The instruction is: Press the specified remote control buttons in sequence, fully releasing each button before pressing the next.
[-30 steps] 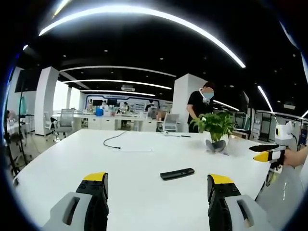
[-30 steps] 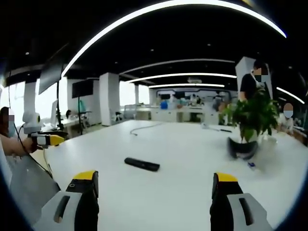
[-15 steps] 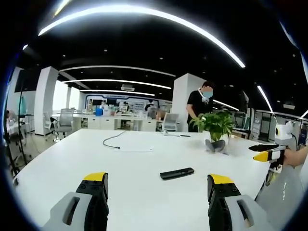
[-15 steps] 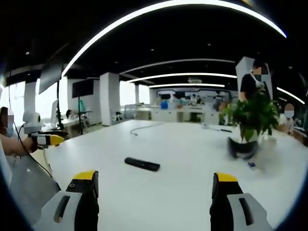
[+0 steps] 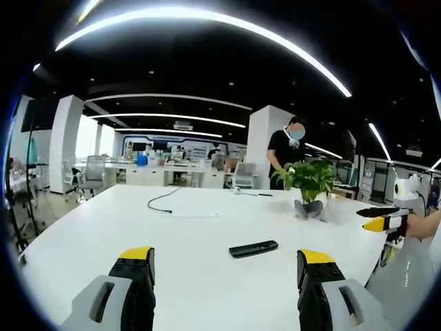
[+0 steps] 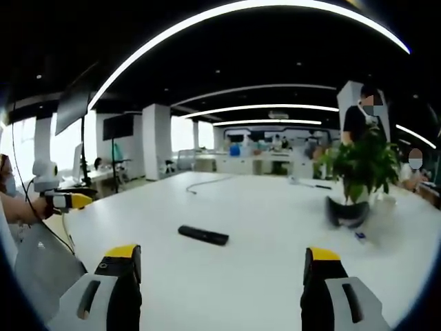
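Left gripper (image 5: 226,272) jaws wide apart, holding nothing, above white table (image 5: 103,227). Black remote control (image 5: 253,248) flat on table ahead, between jaws, slightly toward right jaw, well apart from tips. Potted plant (image 5: 309,183) farther ahead right; black cable (image 5: 162,200) far ahead left. Right gripper (image 6: 222,270) jaws also wide, empty. Remote control (image 6: 203,235) ahead, toward left jaw, apart from it. Potted plant (image 6: 358,172) ahead right. Person in dark shirt (image 5: 284,155) stands behind plant.
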The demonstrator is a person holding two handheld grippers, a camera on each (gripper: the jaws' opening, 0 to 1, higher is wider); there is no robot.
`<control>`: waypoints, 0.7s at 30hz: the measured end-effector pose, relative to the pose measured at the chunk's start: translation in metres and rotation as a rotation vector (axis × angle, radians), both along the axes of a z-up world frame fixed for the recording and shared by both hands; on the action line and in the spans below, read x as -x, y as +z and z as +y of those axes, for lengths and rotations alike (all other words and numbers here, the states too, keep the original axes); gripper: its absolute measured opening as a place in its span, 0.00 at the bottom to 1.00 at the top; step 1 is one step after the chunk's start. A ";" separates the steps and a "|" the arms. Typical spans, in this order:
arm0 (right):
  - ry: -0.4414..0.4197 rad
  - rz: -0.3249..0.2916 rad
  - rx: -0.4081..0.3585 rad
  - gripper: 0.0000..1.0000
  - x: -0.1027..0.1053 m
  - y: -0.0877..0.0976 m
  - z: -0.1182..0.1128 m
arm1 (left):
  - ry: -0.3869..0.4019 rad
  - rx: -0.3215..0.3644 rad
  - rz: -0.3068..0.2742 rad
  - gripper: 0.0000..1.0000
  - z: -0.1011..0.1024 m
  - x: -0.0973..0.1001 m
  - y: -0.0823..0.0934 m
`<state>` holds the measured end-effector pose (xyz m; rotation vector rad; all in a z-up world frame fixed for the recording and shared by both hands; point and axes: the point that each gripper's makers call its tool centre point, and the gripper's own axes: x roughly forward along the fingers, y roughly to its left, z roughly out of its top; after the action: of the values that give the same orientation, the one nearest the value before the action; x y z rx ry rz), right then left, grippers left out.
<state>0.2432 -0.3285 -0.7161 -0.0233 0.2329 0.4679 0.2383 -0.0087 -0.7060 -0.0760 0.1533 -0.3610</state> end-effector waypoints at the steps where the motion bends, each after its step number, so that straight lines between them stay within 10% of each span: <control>1: 0.000 0.000 0.000 0.98 0.000 0.000 0.000 | 0.000 0.001 0.000 0.88 0.000 0.000 0.000; 21: -0.004 0.001 -0.003 0.97 0.000 0.000 0.000 | 0.000 0.001 0.000 0.88 0.001 0.000 -0.001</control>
<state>0.2433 -0.3285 -0.7165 -0.0202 0.2329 0.4640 0.2380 -0.0073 -0.7065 -0.0771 0.1534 -0.3606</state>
